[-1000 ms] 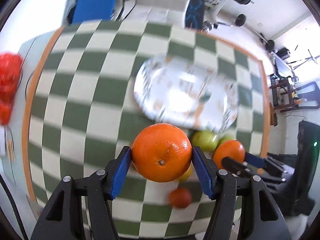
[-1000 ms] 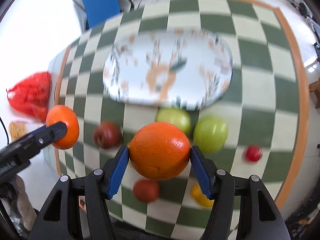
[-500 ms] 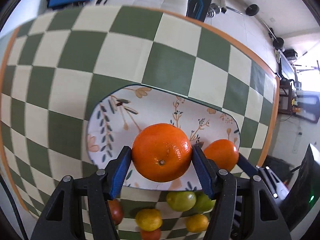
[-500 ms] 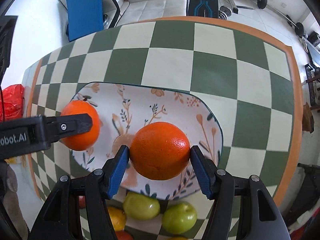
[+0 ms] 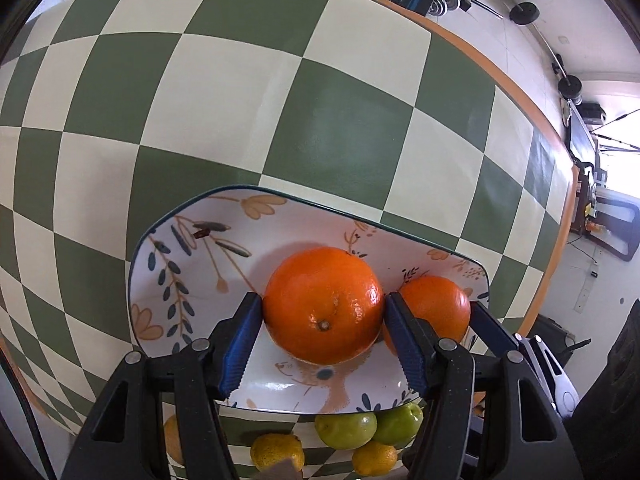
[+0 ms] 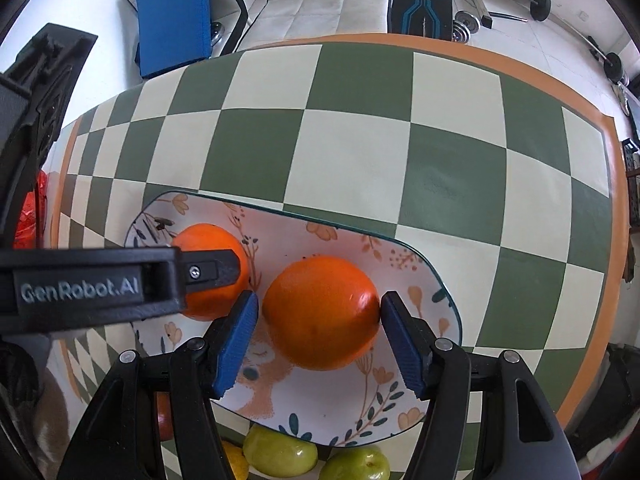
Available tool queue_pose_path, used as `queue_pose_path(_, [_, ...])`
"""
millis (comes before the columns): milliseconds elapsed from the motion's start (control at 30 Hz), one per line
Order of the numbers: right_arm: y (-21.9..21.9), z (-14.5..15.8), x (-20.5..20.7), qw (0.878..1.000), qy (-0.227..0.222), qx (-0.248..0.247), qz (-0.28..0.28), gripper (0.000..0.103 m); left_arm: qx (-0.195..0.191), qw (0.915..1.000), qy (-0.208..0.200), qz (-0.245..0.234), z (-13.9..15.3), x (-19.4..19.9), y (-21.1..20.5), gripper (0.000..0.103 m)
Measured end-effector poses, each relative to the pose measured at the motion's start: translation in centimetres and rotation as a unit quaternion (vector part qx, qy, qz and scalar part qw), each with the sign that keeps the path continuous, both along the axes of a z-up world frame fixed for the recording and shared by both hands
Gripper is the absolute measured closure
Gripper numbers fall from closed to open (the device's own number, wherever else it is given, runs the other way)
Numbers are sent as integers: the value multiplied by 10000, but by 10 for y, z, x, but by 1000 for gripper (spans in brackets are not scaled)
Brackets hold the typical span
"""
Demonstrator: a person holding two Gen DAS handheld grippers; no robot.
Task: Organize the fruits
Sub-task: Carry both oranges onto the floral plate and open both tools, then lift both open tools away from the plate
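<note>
A flowered oval plate (image 5: 168,280) (image 6: 404,264) lies on the green-and-cream checked table (image 5: 320,128). My left gripper (image 5: 322,300) is shut on a large orange (image 5: 324,304), held low over the plate's middle. To its right, the second orange (image 5: 434,308) sits between the right gripper's fingers (image 5: 492,328). In the right wrist view, my right gripper (image 6: 320,298) is shut on that orange (image 6: 320,312), also down at the plate. The left one's orange (image 6: 208,240) shows to its left, half hidden by a black finger (image 6: 208,272). I cannot tell whether either orange touches the plate.
Loose fruit lies on the table just in front of the plate: green apples (image 5: 346,428) (image 6: 280,452), yellow citrus (image 5: 276,452) and a red fruit (image 6: 164,416). A red bag (image 6: 30,216) is at the far left. The orange-trimmed table edge (image 6: 616,240) runs along the right.
Both grippers have carried their oranges forward from above the loose fruit to over the plate, then lowered them close to its surface. Both jaws stay shut on the oranges.
</note>
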State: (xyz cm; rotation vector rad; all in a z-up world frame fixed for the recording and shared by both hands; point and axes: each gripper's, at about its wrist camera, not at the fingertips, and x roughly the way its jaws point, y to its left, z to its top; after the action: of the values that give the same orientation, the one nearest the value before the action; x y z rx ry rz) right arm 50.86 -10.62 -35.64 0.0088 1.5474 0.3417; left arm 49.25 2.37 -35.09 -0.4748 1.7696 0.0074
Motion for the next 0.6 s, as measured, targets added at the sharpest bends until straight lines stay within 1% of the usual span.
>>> queue_pose_path(33, [0, 0, 1, 10000, 17, 23, -12, 35, -2, 10000, 28, -16, -1, -1, 0, 42])
queue_pose_path(100, [0, 3, 0, 10000, 26, 38, -20, 29, -28, 10000, 36, -66, -1, -2, -2, 40])
queue_pose_path(167, [-1, 5, 0, 10000, 24, 49, -64, 25, 92, 9999, -73, -125, 5, -2, -3, 30])
queue_pose_path(200, [-2, 7, -1, 9999, 25, 42, -98, 24, 154, 9997, -135, -154, 8, -1, -4, 27])
queue_pose_path(233, [-6, 10, -2, 9999, 17, 42, -166, 20, 242, 9993, -217, -207, 13, 0, -4, 22])
queue_pose_path(267, [-7, 12, -3, 9998, -1, 31, -217, 14, 374, 9984, -304, -288, 18, 0, -4, 19])
queue_pose_path(300, [-8, 14, -4, 9996, -19, -15, -282, 11, 501, 9974, -380, -352, 22, 1, -5, 19])
queue_pose_path(333, [-12, 17, -7, 9994, -21, -61, -334, 9, 646, 9958, -478, -430, 28, 0, -6, 19])
queue_pose_path(467, [-24, 29, -22, 9982, -32, -136, -578, 9, 1125, 9875, -850, -701, 48, -11, -4, 19])
queue_pose_path(500, [-26, 32, -27, 9979, -66, -174, -628, 9, 1254, 9847, -948, -755, 52, -16, -4, 19])
queue_pose_path(533, [-28, 36, -33, 9974, -117, -241, -672, 9, 1487, 9795, -1079, -827, 59, -24, -3, 19])
queue_pose_path(600, [-32, 44, -44, 9965, -202, -340, -743, 9, 1704, 9729, -1256, -928, 68, -36, -1, 19])
